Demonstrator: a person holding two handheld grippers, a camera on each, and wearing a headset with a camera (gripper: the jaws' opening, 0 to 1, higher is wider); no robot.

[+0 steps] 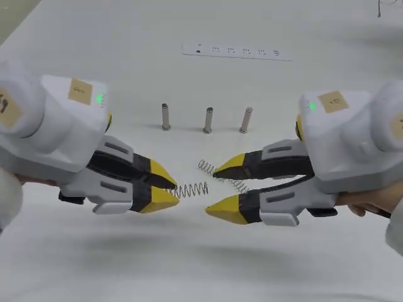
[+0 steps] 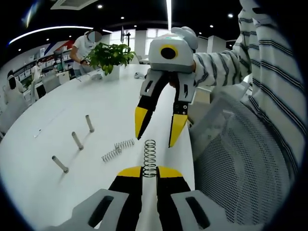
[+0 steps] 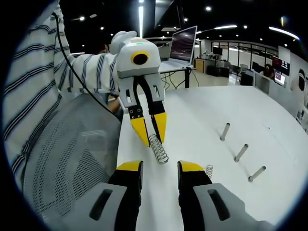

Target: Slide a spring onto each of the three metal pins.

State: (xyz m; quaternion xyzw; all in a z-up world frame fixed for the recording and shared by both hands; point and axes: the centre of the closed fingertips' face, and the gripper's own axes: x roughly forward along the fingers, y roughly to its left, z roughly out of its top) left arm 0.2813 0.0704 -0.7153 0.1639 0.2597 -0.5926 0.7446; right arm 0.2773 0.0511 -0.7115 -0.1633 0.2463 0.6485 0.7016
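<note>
spring [image 1: 192,189] and pins [image 1: 208,119] are set out over a white desk [image 1: 94,69]. on the near side of the pin row, the left gripper [image 1: 175,190] has its jaws pinched on one end of the spring. the right gripper [image 1: 211,191] faces it with jaws spread apart, gripping nothing. a power strip [image 1: 236,51] lies beyond the row. the three pins stand upright and bare. the spring sticks straight out of the left jaws, its long axis about level and parallel to the pin row, with its free end aimed into the right gripper's gap. two loose springs [image 1: 204,167] lie on the desk between the row and the right gripper. the held spring looks to need tipping upright over a pin, and the left gripper sits nearer the leftmost pin [image 1: 165,117].
</note>
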